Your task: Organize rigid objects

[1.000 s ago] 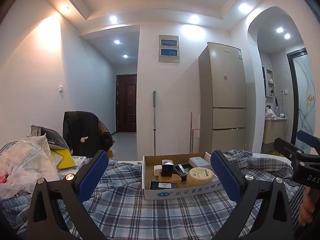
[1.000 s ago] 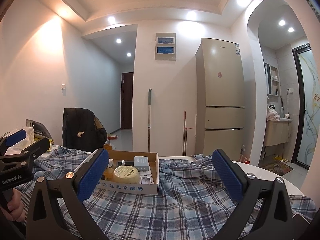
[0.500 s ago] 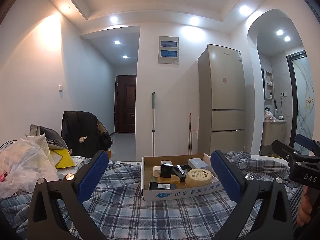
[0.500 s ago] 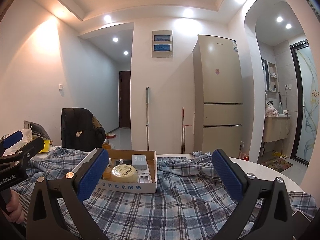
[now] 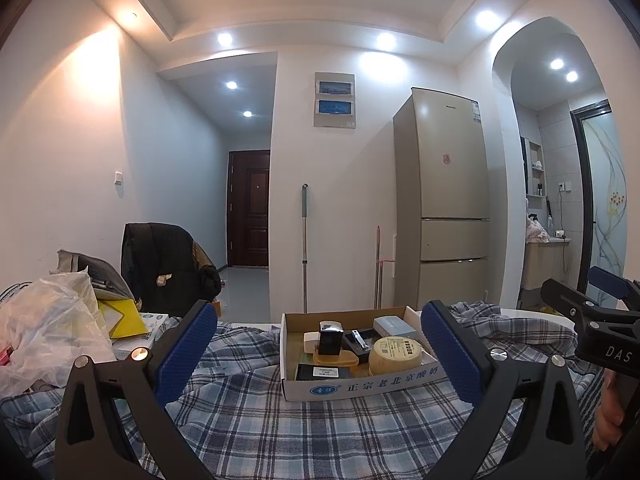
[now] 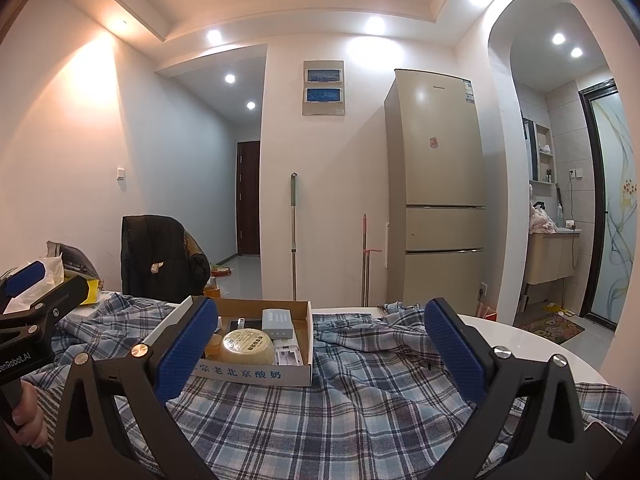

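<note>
A shallow cardboard box [image 5: 360, 386] sits on a blue plaid cloth. It holds several rigid items: a round yellow tin [image 5: 395, 355], a black lighter-like block [image 5: 330, 338], a pale blue case [image 5: 394, 327] and a black flat box [image 5: 318, 371]. My left gripper [image 5: 316, 356] is open and empty, just short of the box. The box also shows in the right wrist view [image 6: 260, 374], ahead and left of my right gripper [image 6: 316, 356], which is open and empty. The tin [image 6: 248, 345] shows there too.
A pile of plastic bags and papers [image 5: 52, 332] lies at the left. A chair with a dark jacket [image 5: 160, 268] stands behind. A fridge [image 5: 444, 200] and mops stand at the wall. The white table edge [image 6: 520, 336] shows at the right.
Both cameras tilted slightly, so the box sits a little lower and closer in view. Both grippers stayed open.
</note>
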A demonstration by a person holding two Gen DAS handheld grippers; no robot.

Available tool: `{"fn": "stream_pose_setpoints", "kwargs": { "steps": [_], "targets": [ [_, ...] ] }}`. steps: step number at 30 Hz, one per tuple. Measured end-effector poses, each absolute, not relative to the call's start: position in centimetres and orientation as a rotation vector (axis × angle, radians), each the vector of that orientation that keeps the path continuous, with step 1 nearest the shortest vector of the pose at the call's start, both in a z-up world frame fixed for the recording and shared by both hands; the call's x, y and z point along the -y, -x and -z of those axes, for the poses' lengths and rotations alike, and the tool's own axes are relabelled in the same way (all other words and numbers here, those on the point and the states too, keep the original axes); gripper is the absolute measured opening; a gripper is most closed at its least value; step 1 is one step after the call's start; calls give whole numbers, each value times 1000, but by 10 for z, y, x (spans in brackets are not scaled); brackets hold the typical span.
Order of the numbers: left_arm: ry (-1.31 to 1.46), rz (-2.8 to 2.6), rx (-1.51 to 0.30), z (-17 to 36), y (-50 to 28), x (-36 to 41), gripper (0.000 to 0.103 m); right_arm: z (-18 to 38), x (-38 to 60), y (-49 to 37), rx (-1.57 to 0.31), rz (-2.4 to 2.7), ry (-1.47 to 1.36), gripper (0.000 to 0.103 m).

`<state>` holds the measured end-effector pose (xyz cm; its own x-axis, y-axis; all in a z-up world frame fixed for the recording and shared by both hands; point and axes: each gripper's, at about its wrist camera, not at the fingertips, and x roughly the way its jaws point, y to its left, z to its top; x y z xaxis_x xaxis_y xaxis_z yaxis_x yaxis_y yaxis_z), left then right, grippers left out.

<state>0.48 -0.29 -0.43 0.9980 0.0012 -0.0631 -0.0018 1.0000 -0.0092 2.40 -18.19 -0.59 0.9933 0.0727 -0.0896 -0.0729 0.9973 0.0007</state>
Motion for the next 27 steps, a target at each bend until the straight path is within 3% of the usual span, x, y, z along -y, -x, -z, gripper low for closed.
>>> {"fn": "stream_pose_setpoints", "kwargs": {
  "steps": [27],
  "targets": [
    [3, 6, -56, -3, -1, 8, 103, 3, 180, -17, -72, -58, -6, 103]
  ]
}}
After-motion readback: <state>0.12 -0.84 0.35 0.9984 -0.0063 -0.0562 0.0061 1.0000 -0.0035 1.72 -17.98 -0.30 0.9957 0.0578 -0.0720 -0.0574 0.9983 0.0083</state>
